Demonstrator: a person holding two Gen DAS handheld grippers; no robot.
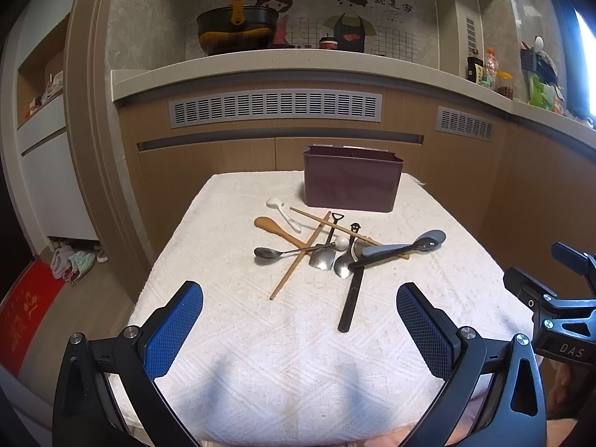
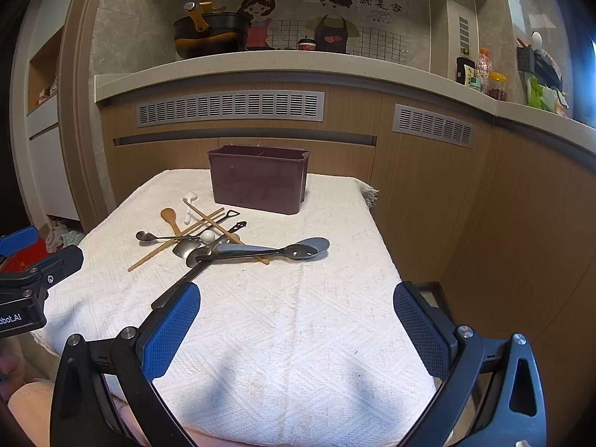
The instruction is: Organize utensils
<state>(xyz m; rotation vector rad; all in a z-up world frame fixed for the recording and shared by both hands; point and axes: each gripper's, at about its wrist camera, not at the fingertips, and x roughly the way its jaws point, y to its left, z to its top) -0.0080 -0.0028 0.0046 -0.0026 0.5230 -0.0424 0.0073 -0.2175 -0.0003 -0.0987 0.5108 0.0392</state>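
Through the left wrist camera, the left gripper [image 1: 300, 329] is hovering over the near part of a white woven cloth-covered table [image 1: 231, 354], its blue-padded fingers [image 1: 175, 326] spread wide and holding nothing. Ahead, a jumble of utensils is lying at mid-table: a small white plastic spoon [image 1: 282, 212], a wooden spoon [image 1: 277, 230], crossed wooden chopsticks [image 1: 300, 255], a slim steel teaspoon [image 1: 287, 251], a steel shovel-shaped spoon [image 1: 323, 255] and a grey-headed black-handled serving spoon [image 1: 402, 247]. A long black handle [image 1: 350, 303] is pointing toward the camera. Behind the pile, a dark maroon rectangular plastic utensil holder [image 1: 352, 182] is standing upright at the far edge.

Through the right wrist camera, the right gripper [image 2: 296, 329] is likewise hanging wide apart and empty above the near cloth. The utensil pile is sitting ahead to the left, the grey serving spoon [image 2: 294, 249] nearest, the maroon holder [image 2: 257, 182] beyond.
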